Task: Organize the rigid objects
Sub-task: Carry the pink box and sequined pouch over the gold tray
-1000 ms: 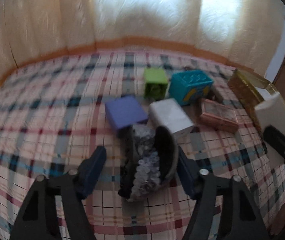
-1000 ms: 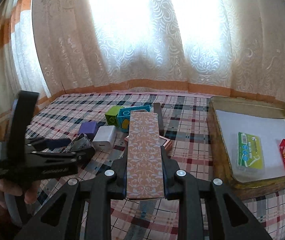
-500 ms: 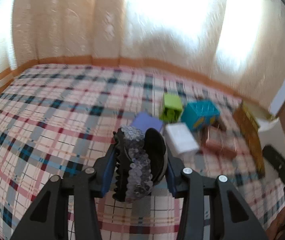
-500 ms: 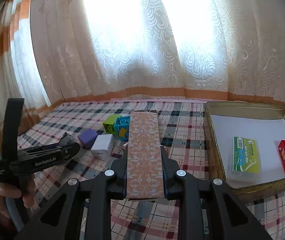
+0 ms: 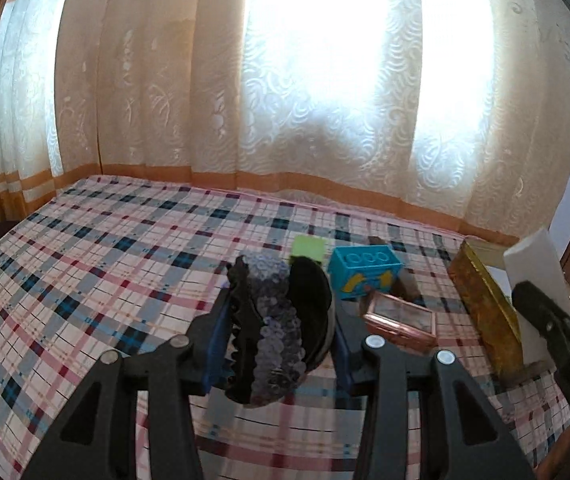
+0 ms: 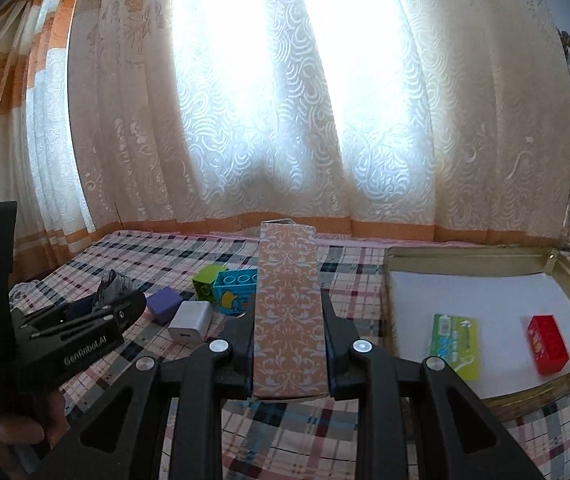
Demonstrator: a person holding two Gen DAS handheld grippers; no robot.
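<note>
My left gripper (image 5: 279, 320) is shut on a black and silvery sequined hair clip (image 5: 273, 320) and holds it above the plaid cloth. My right gripper (image 6: 289, 328) is shut on a long pink patterned box (image 6: 287, 304), held up left of the gold tray (image 6: 389, 280). The tray holds a green packet (image 6: 455, 344) and a red box (image 6: 547, 344). On the cloth lie a teal brick (image 5: 365, 272), a green brick (image 5: 309, 248), a pink case (image 5: 401, 320), a purple cube (image 6: 165, 304) and a white adapter (image 6: 191, 320).
The plaid bed cover (image 5: 105, 260) stretches wide to the left. Curtains (image 5: 285, 100) hang along the far side. The gold tray's wall (image 5: 485, 312) stands at the right in the left wrist view, with the right gripper's body beside it.
My left gripper closed on the hair clip and lifted it off the cloth. My right gripper rose a little with the patterned box.
</note>
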